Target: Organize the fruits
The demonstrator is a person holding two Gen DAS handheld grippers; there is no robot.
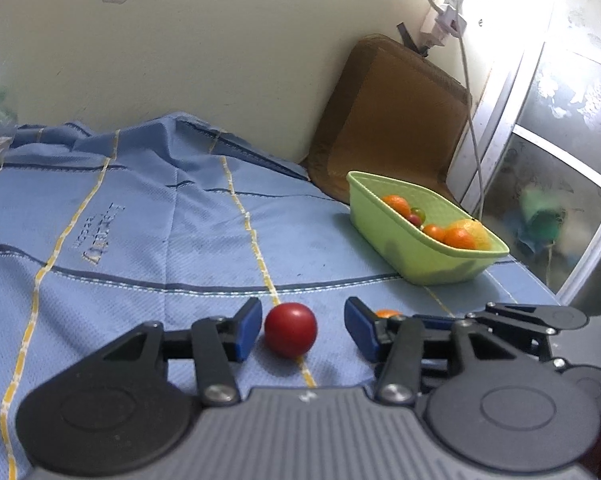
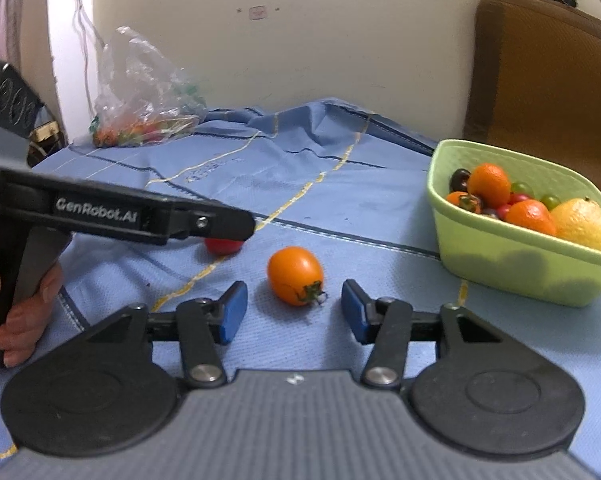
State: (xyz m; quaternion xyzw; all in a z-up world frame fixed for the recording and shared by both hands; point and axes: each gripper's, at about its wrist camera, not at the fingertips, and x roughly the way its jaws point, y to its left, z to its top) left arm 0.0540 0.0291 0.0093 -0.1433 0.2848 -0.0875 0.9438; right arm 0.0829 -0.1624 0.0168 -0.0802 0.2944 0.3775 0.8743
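At far left in the right wrist view I see a clear plastic bag with small fruit inside, lying at the back edge of the blue cloth that covers the worktop. My left tool sits low over the cloth with its blue pads spread wide. A red cherry tomato rests on the cloth between them, close to the left pad and apart from the right one; the tool grips nothing. In the right wrist view the body of this tool crosses the left side and hides most of the same tomato.

My right tool is likewise wide open and holds nothing. An orange cherry tomato lies on the cloth just ahead of the gap between its pads, touching neither, with its green stem end toward the camera.

To the right stands a light green basket on the cloth, holding oranges, a lemon and small tomatoes. A brown cushion leans on the wall behind it.
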